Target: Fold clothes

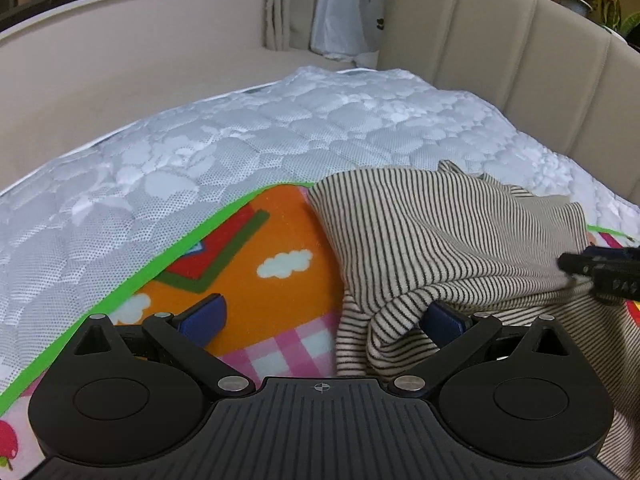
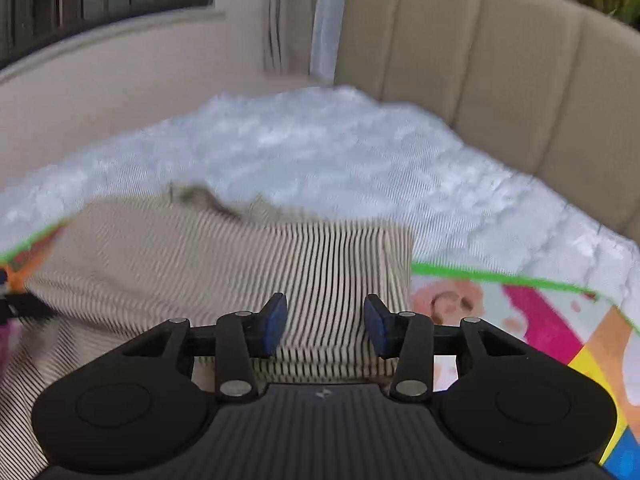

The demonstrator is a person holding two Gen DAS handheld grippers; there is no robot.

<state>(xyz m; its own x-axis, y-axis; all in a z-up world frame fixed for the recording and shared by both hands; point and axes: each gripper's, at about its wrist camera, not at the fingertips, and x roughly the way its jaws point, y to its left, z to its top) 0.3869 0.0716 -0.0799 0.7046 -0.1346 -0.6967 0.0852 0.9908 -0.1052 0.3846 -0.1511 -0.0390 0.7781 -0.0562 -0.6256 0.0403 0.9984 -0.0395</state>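
Striped top (image 1: 432,240): cream knit with thin dark stripes, partly folded, lying on the mat on a bed. In the left wrist view it sits ahead and to the right of the left gripper (image 1: 320,320); a fold of it drapes over the right finger (image 1: 444,322), while the left finger (image 1: 204,312) stands over bare mat.

Left gripper: fingers spread wide, not pinching; cloth touches only one of them.

Right gripper (image 2: 326,322): fingers parted, released, with the top's folded edge in the gap between them and no pad seen pressing on it. View is blurred.

Risks, judged:
- The fold hanging on the left gripper's right finger could snag and be dragged open if that gripper pulls away.
- With neither gripper clamped, the loose upper layer may slump and lose its crease.
- A careless re-grasp could pinch only one layer, or catch the mat (image 1: 260,240) along with the cloth.

Surroundings: cartoon-printed mat with green border under the top; quilted white mattress (image 1: 280,128) beyond the fingers; beige padded headboard (image 1: 500,60) farther on.

Writing: none legible on the top or mat; embossed marks on the right gripper's side are unreadable.
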